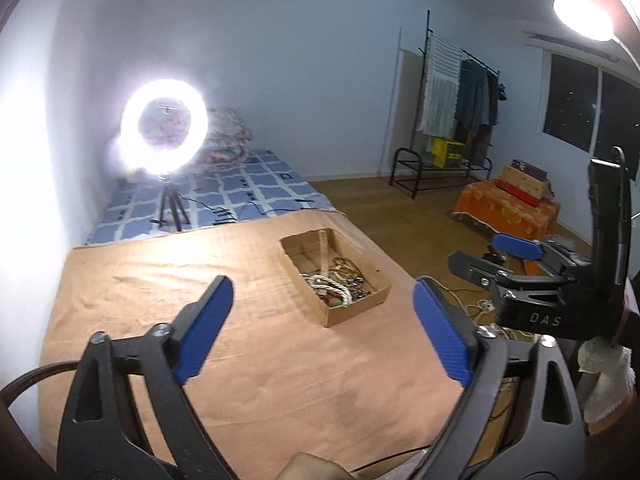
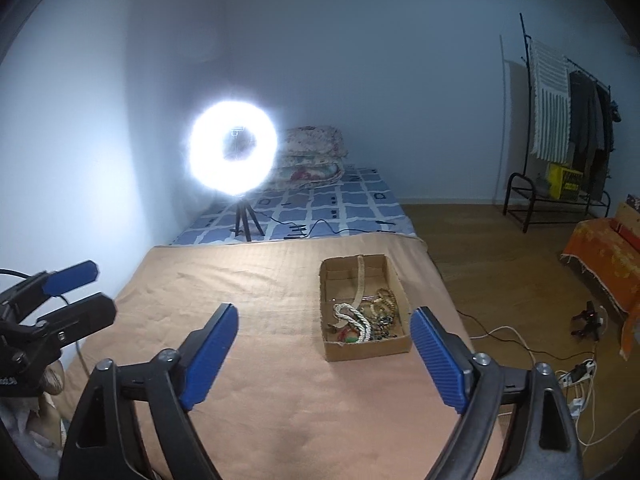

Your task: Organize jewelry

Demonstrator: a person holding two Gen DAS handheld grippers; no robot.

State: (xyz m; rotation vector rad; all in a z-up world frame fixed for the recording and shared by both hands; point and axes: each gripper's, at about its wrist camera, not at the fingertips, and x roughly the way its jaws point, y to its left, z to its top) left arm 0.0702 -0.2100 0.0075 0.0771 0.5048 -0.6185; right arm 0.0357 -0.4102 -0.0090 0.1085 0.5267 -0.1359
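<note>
We see left gripper (image 1: 324,300) spread wide, nothing between pads. Right gripper (image 2: 325,328) likewise spread, empty. Cardboard box (image 2: 370,347) of tangled jewelry (image 2: 366,316) ahead of both grippers, beyond fingertips, untouched, on peach blanket (image 1: 256,360). White rope necklace (image 2: 354,318) lies atop pile. Ring light (image 2: 233,147) far beyond.

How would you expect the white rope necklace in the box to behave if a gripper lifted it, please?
The white necklace lies coiled in loops, so it probably hangs limp. It sits tangled among other beads, so it may drag neighbours along. The cardboard box looks light and might shift.
</note>
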